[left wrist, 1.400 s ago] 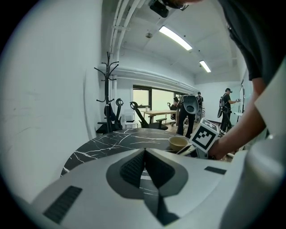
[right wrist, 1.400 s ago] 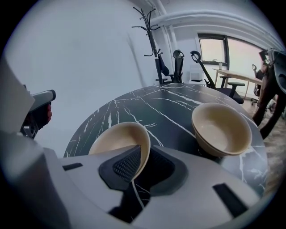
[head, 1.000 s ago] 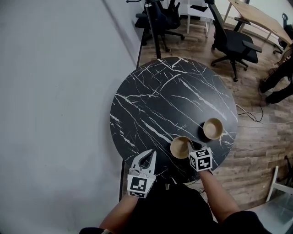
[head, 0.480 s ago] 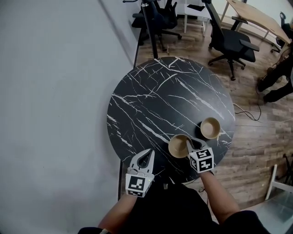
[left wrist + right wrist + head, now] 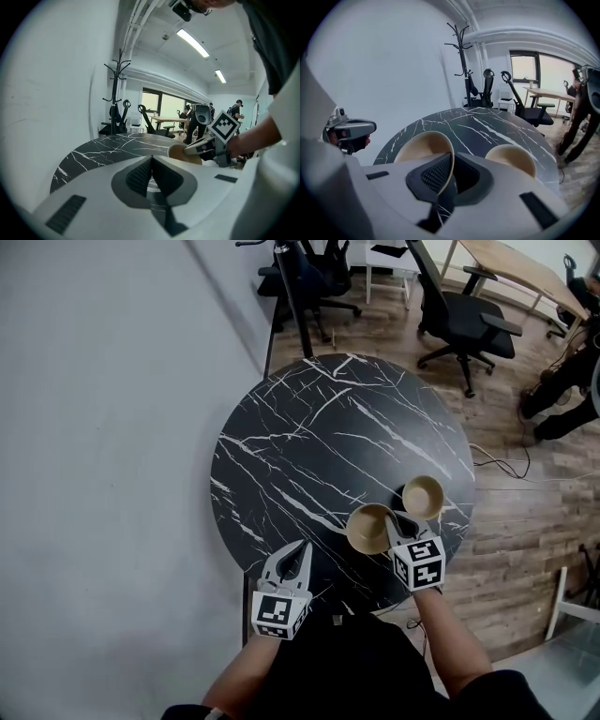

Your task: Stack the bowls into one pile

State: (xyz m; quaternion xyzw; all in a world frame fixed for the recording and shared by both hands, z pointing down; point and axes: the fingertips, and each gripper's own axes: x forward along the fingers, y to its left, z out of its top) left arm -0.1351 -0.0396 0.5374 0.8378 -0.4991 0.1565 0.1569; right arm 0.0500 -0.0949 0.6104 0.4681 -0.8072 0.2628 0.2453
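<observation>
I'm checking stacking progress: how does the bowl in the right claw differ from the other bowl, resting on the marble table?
The held bowl is clamped at its rim by the right claw; the free bowl is touched by nothing. The held bowl is tilted, seemingly off the table; the free bowl sits flat and upright. Both are tan, empty and look alike in size.

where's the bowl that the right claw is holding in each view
Head view: held bowl near the table's near right edge, at the right claw tip.
Left gripper view: held bowl right of centre, in that claw.
Right gripper view: held bowl left of centre, rim pinched between the jaws.
Shared landmark: the black marble table.
</observation>
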